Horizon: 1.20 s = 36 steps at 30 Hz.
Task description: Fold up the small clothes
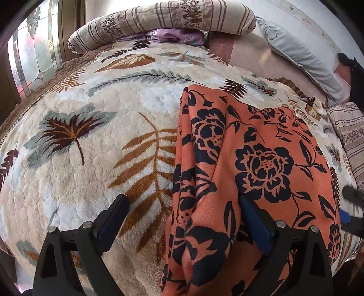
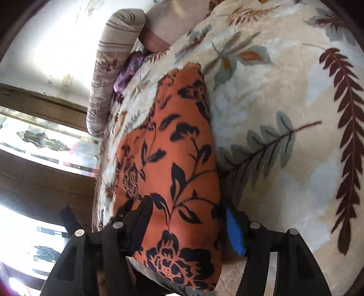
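**Orange floral garment lies partly folded on the bed, grippers at its near end**

A plush cream bedspread patterned with brown, rust and grey leaves (image 1: 95, 141) covers the bed and serves as the work surface. On it, to the right of the bedspread's large rust fern print in the left wrist view, lies the orange fleece garment printed with black roses (image 1: 257, 159), stretched in a long band from the near edge of the bedspread toward the striped beige bolster pillow (image 1: 163, 20) at the far end. The garment looks already doubled lengthwise: its left side is a thick, rolled ridge of layers. By that reading one fold is done, and the crosswise folds that would make a compact bundle are still to come.

The left gripper (image 1: 184, 202) stands wide, straddling the garment's rolled left ridge at the near edge of the bedspread; its pads do not press the cloth. The right gripper (image 2: 186, 214) is narrower, its two fingers flanking the garment's near end on either side. Whether its pads actually pinch the cloth cannot be told.
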Each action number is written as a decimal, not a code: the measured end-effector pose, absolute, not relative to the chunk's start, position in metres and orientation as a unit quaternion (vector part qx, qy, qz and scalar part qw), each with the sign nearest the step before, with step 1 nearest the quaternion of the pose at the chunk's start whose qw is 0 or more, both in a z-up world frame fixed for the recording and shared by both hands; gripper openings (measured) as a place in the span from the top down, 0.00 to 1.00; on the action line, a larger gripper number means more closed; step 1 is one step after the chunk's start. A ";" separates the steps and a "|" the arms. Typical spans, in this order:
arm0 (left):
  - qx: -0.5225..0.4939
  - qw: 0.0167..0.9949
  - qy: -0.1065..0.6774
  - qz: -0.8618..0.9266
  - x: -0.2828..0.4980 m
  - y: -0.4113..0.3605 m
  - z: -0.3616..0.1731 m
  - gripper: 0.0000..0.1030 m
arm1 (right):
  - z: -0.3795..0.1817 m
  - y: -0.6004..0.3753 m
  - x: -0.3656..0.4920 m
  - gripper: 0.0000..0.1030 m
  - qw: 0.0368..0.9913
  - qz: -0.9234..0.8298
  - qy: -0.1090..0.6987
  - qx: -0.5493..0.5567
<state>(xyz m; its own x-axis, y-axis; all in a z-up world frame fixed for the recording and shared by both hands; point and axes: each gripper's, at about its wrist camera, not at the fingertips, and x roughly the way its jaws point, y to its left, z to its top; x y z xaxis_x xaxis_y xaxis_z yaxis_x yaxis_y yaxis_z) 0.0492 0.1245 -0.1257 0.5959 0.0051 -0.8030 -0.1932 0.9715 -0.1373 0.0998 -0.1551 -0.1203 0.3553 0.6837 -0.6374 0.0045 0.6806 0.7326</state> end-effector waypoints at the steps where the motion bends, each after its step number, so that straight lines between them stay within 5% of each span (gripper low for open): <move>1: -0.107 0.887 0.445 0.055 0.049 0.125 -0.126 0.05 | -0.117 -0.158 0.107 0.25 0.756 0.235 0.509 0.338; 6: -0.112 0.888 0.443 0.048 0.049 0.127 -0.127 0.05 | -0.152 -0.142 0.165 0.27 0.701 0.238 0.557 0.376; 7: -0.110 0.889 0.442 0.047 0.048 0.128 -0.128 0.05 | -0.158 -0.135 0.170 0.52 0.694 0.235 0.572 0.368; 10: -0.115 0.890 0.440 0.040 0.047 0.131 -0.129 0.05 | -0.116 -0.113 0.155 0.63 0.781 0.211 0.533 0.250; 12: -0.112 0.891 0.439 0.039 0.047 0.129 -0.130 0.04 | -0.119 -0.104 0.148 0.63 0.806 0.175 0.531 0.197; 15: -0.114 0.888 0.443 0.041 0.042 0.130 -0.120 0.05 | -0.138 -0.117 0.156 0.54 0.778 0.178 0.541 0.264; 18: -0.147 0.903 0.404 0.013 0.019 0.137 -0.090 0.06 | -0.116 -0.119 0.156 0.35 0.786 0.189 0.528 0.259; 21: -0.128 0.893 0.431 0.020 0.018 0.133 -0.099 0.06 | -0.106 -0.132 0.170 0.28 0.795 0.187 0.503 0.283; 23: -0.128 0.865 0.485 0.029 0.028 0.136 -0.134 0.03 | -0.133 -0.132 0.196 0.30 0.759 0.186 0.539 0.315; 25: -0.140 0.872 0.469 0.027 0.025 0.139 -0.128 0.03 | -0.159 -0.121 0.212 0.59 0.731 0.190 0.577 0.311; 28: -0.125 0.876 0.465 0.027 0.024 0.136 -0.129 0.03 | -0.124 -0.100 0.203 0.65 0.794 0.164 0.540 0.225; 30: -0.132 0.876 0.462 0.026 0.025 0.137 -0.130 0.02 | -0.124 -0.094 0.201 0.63 0.799 0.157 0.541 0.209; 32: -0.134 0.876 0.462 0.023 0.025 0.137 -0.130 0.02 | -0.135 -0.104 0.206 0.37 0.785 0.150 0.553 0.234; 36: -0.167 0.873 0.458 0.021 0.015 0.147 -0.117 0.03 | -0.100 -0.103 0.181 0.36 0.823 0.127 0.523 0.184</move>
<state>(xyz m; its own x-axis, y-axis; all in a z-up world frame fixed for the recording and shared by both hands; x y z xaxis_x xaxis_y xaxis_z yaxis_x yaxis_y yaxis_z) 0.0151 0.1469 -0.1171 0.5800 -0.1165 -0.8062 -0.1894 0.9433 -0.2726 0.1805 -0.1029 -0.0995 0.4209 0.4015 -0.8134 -0.0176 0.9002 0.4352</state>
